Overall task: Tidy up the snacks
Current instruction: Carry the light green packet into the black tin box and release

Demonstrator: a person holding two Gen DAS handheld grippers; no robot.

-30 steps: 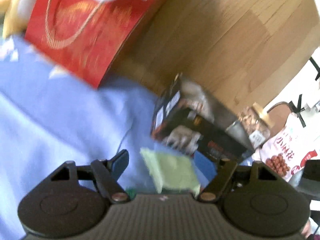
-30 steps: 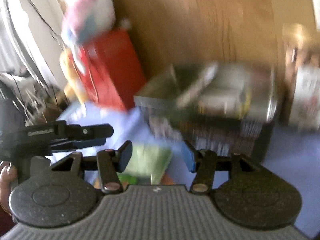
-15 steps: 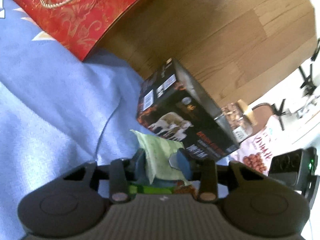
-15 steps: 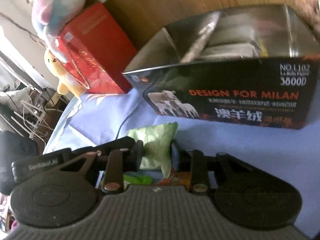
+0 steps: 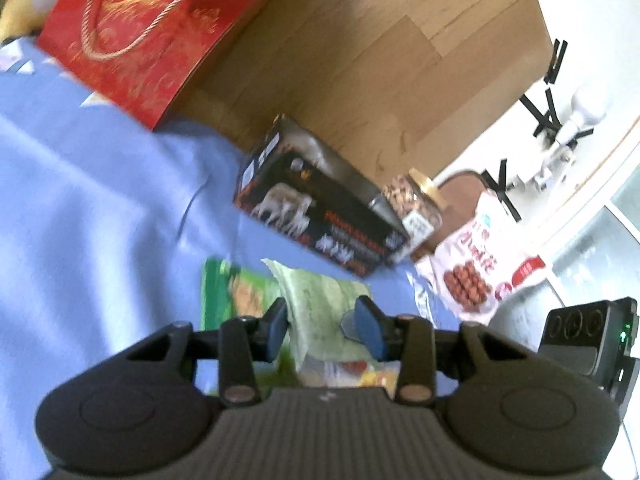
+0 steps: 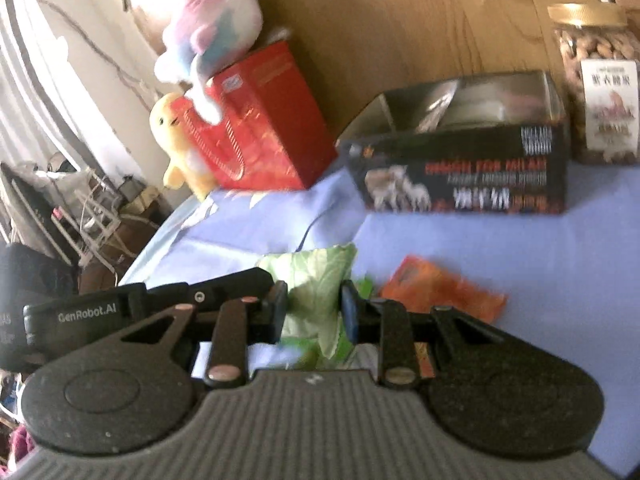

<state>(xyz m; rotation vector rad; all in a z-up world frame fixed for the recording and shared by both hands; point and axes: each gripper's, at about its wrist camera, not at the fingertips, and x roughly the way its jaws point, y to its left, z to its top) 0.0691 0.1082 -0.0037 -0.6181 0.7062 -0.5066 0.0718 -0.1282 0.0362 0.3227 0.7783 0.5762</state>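
Two grippers are in my hands, and both are clamped on the same pale green snack packet (image 5: pixel 320 304), the left gripper (image 5: pixel 322 320) on one part of its crinkled top and the right gripper (image 6: pixel 312 308) on another. My left jaws are pinched nearly as tight as they go, my right a little less so, and the film is bunched between the pads in both views. The packet sits nearest me, at the near edge of the blue cloth (image 5: pixel 80 220); whether it is lifted clear of the cloth I cannot tell. It looks light and soft, thin film that crumples wherever I squeeze, so I judge it will sag and swing rather than hold its shape, and the contents may crush if I pinch the belly. The flat seam at the top is the sensible place to hold, and that is about where I have it. Film is slick, so a loose pinch could let it slide out. Just left of it in my left view lies a darker green packet (image 5: pixel 236 292), and in my right view an orange packet (image 6: pixel 440 288) lies on the cloth to the right. Farther off stands the open black box (image 6: pixel 464 168), which I take to be where snacks go, with a jar of nuts (image 6: pixel 592 80) at its right end and a red gift bag (image 5: pixel 152 36) far left.
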